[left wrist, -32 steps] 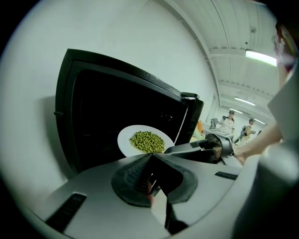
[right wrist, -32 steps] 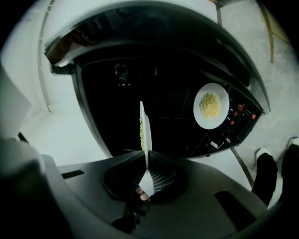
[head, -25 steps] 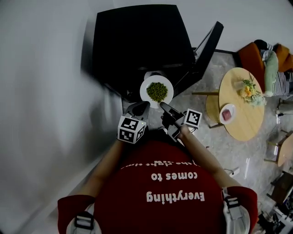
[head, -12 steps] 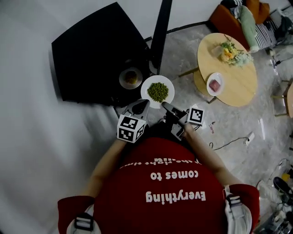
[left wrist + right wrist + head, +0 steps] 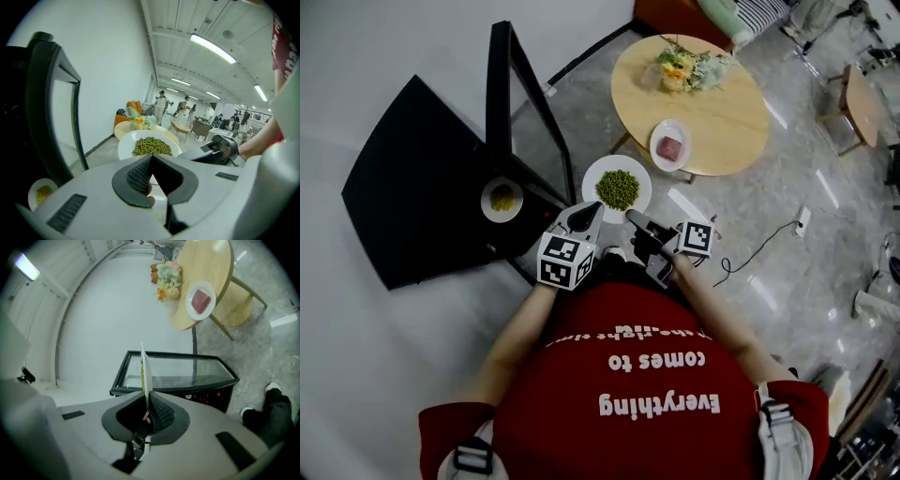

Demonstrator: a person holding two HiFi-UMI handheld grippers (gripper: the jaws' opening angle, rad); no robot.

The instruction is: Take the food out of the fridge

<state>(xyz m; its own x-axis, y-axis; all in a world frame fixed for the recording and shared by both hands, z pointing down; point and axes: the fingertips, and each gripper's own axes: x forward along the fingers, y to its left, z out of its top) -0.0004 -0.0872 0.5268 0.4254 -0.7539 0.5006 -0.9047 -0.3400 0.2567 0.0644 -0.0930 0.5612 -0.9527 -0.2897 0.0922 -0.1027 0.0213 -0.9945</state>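
Note:
A white plate of green peas (image 5: 618, 186) hangs in front of me, held by both grippers. My left gripper (image 5: 587, 210) is shut on its near left rim, and my right gripper (image 5: 634, 218) is shut on its near right rim. In the left gripper view the plate of peas (image 5: 151, 146) lies flat just beyond the left gripper (image 5: 151, 163). The right gripper view shows the plate (image 5: 145, 373) edge-on, pinched by the right gripper (image 5: 146, 401). The black fridge (image 5: 417, 192) stands at the left with its glass door (image 5: 530, 131) open. Inside sits a small plate of yellow food (image 5: 501, 199).
A round wooden table (image 5: 722, 112) lies ahead to the right, bearing a plate of red meat (image 5: 670, 147) and flowers (image 5: 680, 67). A cable (image 5: 759, 246) trails over the grey floor. An orange sofa (image 5: 675, 11) stands beyond the table. My shoe (image 5: 275, 404) shows below.
The view has swung from the fridge toward the round table: the fridge slid left and the table came nearer the middle. The plate of peas stayed gripped by both grippers and is outside the fridge.

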